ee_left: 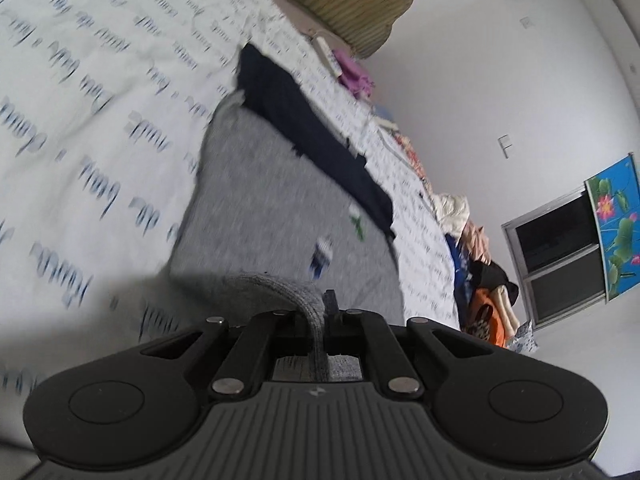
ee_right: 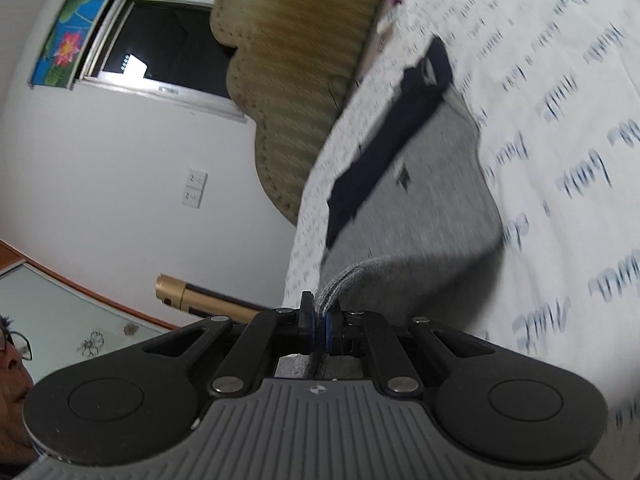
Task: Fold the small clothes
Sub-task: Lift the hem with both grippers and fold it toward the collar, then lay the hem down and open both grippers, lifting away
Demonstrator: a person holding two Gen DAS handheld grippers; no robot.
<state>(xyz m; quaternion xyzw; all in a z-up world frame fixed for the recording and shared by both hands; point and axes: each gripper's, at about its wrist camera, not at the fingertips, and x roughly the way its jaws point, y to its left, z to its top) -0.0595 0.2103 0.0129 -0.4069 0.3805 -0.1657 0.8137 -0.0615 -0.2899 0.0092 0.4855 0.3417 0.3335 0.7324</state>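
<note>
Grey knit garment [ee_left: 280, 184], one, spread on the bed sheet [ee_left: 100, 120] printed with blue script, near hem lifted off the sheet and pinched at two points. One dark navy band [ee_left: 312, 132] along its far edge, toward the far side of the bed. Two small printed marks on the grey cloth in the left wrist view, one blue and white [ee_left: 322, 258], one green [ee_left: 358, 224]; blurred, not readable.

Left gripper [ee_left: 320, 320]: clamped tight on a gathered fold of the grey hem, cloth running back between the fingers. Right gripper [ee_right: 319, 320]: likewise clamped on a bunched grey edge, blue pads [ee_right: 329, 330] pressed against the knit. Two grippers, both gripping the same garment.

Left wrist view only: pile of mixed clothes [ee_left: 480, 256] beyond the bed's far corner, orange item [ee_left: 488, 316] among them, one pink cloth [ee_left: 354, 72] near the headboard end, one white object [ee_left: 328, 54] beside it.

Right wrist view only: one wall socket plate [ee_right: 195, 188], one gold-coloured tube [ee_right: 200, 298], glass panel with flower drawings [ee_right: 60, 320], part of a person at the lower left edge.

Both views: one padded tan headboard [ee_right: 304, 60], one dark window [ee_left: 560, 248], one flower-print curtain [ee_left: 616, 228], white wall [ee_left: 500, 100].
</note>
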